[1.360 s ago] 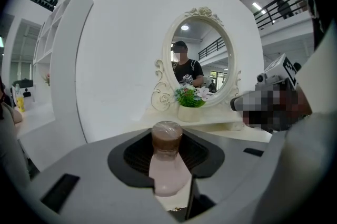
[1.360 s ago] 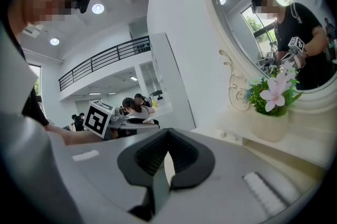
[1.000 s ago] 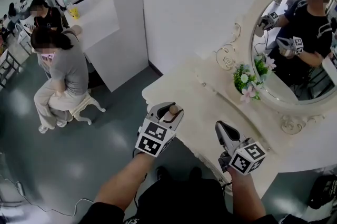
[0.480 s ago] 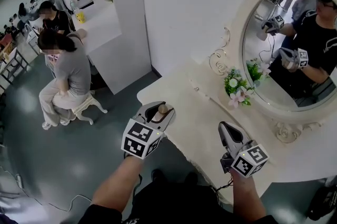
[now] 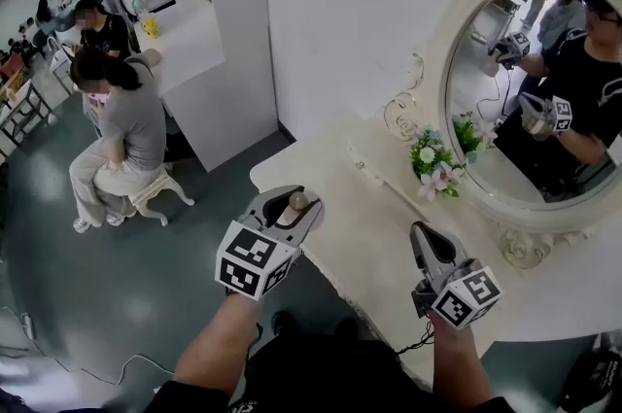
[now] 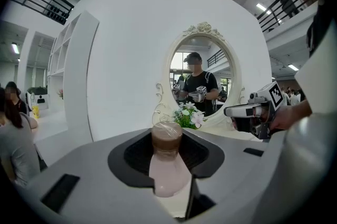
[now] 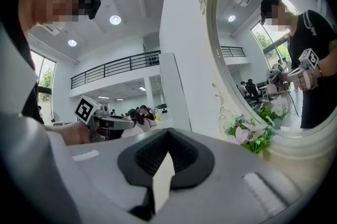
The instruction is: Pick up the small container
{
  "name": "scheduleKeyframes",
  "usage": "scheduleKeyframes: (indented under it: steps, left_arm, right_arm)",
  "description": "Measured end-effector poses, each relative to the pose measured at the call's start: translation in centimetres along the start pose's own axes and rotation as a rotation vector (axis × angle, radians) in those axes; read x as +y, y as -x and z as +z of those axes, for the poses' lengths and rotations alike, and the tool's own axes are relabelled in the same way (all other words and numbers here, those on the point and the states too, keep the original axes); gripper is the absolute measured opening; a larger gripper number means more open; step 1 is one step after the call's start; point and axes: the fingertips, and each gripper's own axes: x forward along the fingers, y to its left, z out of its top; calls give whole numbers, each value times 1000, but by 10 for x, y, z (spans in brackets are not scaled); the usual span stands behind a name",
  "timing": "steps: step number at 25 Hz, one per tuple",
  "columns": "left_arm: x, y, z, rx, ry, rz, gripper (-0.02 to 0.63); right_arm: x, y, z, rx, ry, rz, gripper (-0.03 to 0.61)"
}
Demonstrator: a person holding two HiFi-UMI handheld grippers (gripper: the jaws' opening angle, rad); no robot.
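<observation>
Pink with a brown lid — the small container [image 5: 298, 201] shows in the head view, pinched in the left gripper [image 5: 295, 205] by the edge of the white table [image 5: 362, 195]. Left gripper view: the jaws squeeze its sides. Right gripper view: the right gripper [image 7: 167, 139] has its jaws together — nothing inside.

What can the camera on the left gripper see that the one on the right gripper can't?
Only the left gripper view shows the small container, pink with a brown cap, pinched in the left gripper's tongs, plus the right gripper alongside. Only the right gripper view shows its own tongs closed on nothing, and the left gripper from outside. Both show the oval mirror, the flowers and the person's reflection.
</observation>
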Motion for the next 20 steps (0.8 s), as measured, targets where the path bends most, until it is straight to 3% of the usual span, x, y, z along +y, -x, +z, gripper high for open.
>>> scheduleKeyframes:
  steps: [6,20]
  left_arm:
    - [6,8,-1,-9,14,26,138]
    - [-9,2,-6,5,16,-8,138]
  right_arm:
    - [12,1,17,3,93,32,8]
    - [16,6,4,17,67,34,9]
